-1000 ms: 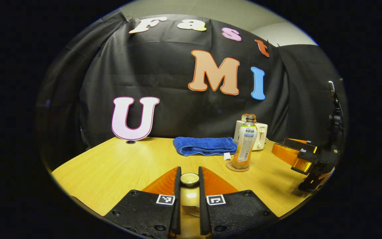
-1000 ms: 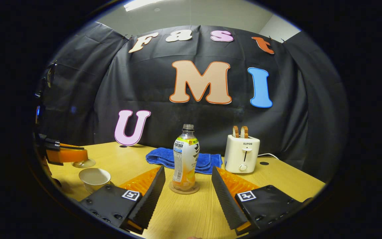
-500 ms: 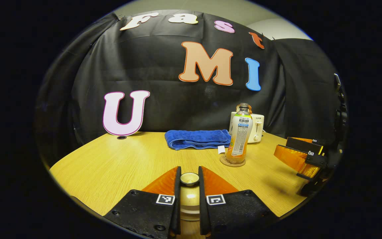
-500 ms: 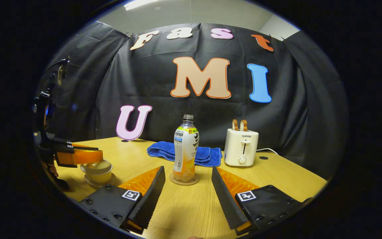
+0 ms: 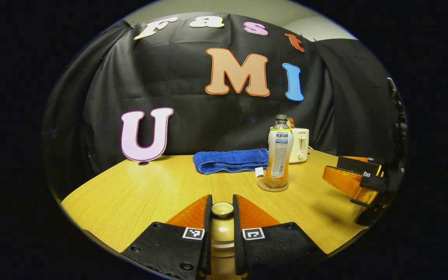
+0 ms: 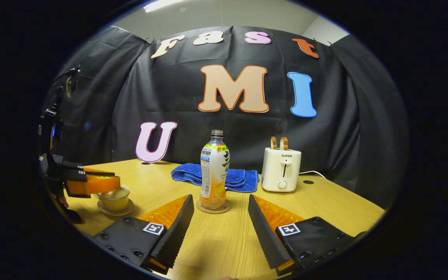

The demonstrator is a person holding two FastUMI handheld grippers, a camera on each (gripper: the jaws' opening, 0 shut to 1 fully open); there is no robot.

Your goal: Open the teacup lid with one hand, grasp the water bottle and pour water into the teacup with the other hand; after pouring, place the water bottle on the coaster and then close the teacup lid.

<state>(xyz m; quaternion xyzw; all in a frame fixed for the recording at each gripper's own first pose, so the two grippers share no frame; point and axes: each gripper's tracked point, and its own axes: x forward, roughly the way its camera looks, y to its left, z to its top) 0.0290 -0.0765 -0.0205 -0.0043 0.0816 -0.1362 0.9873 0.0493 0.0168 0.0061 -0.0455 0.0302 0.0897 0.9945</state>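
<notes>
2 frames on, lid (image 5: pixel 222 209) rests lower.

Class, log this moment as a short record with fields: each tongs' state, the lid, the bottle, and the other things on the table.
left tongs: shut on the lid knob
right tongs: open, bottle ahead between fingers, untouched
lid: on the teacup
water bottle: upright on the coaster
behind: blue towel, toaster
surface: wooden table

Left gripper (image 5: pixel 222 217): black screwed bodies, orange ribbed fingers (image 5: pixel 193 214), white square code tags. Right gripper (image 6: pixel 218 217): same build, black ridged pads (image 6: pixel 179 229).
</notes>
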